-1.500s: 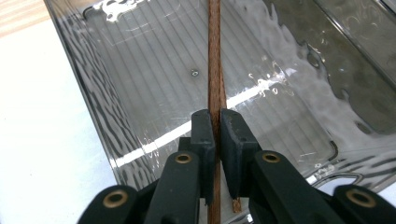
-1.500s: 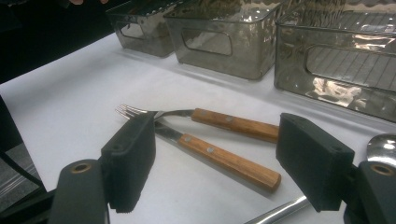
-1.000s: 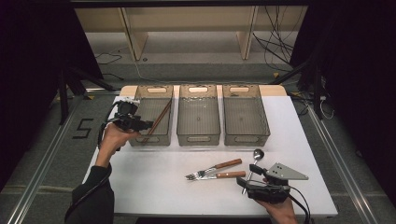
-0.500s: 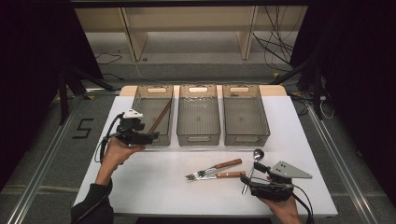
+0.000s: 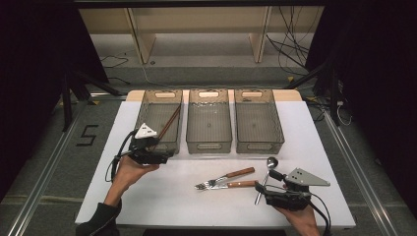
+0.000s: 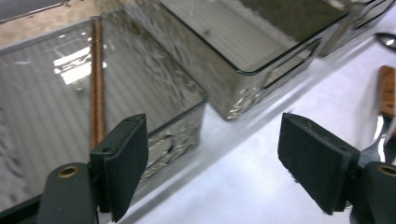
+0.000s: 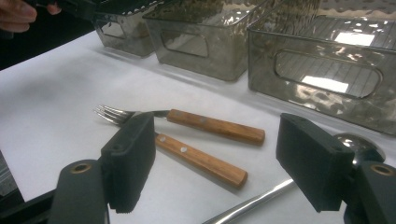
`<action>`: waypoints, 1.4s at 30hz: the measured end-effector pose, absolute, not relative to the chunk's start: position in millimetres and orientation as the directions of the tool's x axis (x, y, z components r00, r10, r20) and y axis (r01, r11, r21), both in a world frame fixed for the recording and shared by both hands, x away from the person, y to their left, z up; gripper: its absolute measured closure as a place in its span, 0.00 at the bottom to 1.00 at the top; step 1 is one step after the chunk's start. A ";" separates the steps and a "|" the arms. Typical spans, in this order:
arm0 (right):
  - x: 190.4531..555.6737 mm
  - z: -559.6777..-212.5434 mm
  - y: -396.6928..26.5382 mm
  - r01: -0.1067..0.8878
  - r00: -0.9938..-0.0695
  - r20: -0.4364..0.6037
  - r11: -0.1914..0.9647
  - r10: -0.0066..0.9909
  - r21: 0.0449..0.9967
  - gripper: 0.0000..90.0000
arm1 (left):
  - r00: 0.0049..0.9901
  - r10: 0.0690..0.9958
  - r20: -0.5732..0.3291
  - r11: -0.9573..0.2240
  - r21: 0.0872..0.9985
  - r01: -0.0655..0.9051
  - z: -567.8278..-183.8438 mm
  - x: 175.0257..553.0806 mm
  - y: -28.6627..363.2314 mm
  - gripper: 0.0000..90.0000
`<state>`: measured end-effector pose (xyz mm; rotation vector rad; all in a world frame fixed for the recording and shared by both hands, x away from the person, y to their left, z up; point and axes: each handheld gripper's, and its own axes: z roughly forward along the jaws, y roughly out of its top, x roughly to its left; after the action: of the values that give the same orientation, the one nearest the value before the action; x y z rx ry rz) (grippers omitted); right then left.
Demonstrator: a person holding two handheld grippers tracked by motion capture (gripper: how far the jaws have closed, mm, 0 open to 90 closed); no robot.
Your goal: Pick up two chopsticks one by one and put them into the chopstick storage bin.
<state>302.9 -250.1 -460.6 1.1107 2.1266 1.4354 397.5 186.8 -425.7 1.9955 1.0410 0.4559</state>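
High view: left gripper (image 5: 162, 158) beside the left smoky clear plastic bin (image 5: 147, 114), brown wooden chopsticks (image 5: 168, 125) inside; right gripper (image 5: 263, 191) just right of two wooden-handled forks (image 5: 231, 179).

Left gripper view: jaws wide apart, just opened further, nothing between; chopsticks ahead-left.

Right gripper view: jaws apart, empty; forks ahead, silver spoon (image 7: 261, 198) below on white bench (image 7: 56, 93).

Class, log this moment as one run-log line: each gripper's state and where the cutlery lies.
left gripper: open, empty | right gripper: open, empty | chopsticks: left bin | forks, spoon: on table
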 end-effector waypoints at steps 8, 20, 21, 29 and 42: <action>306.8 -458.7 -252.2 0.421 -0.636 0.129 0.202 0.761 0.884 0.32 | 0.610 0.790 -0.062 -0.303 0.826 0.476 -439.0 381.1 181.8 0.25; 308.2 -460.3 -237.8 0.472 -0.606 0.078 0.279 0.792 0.836 0.37 | 0.597 0.799 -0.070 -0.264 0.852 0.452 -460.5 355.8 187.8 0.25; 307.5 -460.5 -236.3 0.471 -0.614 0.079 0.285 0.786 0.835 0.39 | 0.596 0.799 -0.074 -0.258 0.854 0.452 -461.6 354.2 188.2 0.25; 304.8 -468.6 -225.9 0.479 -0.655 0.082 0.329 0.751 0.814 0.55 | 0.602 0.795 -0.073 -0.248 0.866 0.433 -470.0 338.6 190.3 0.24; 302.1 -475.2 -220.1 0.475 -0.676 0.084 0.345 0.732 0.810 0.75 | 0.600 0.796 -0.082 -0.225 0.880 0.419 -475.3 326.6 194.1 0.23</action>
<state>302.1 -220.1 -475.2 1.0750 2.3192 1.2449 326.6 194.1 -475.3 1.8509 0.9803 0.4844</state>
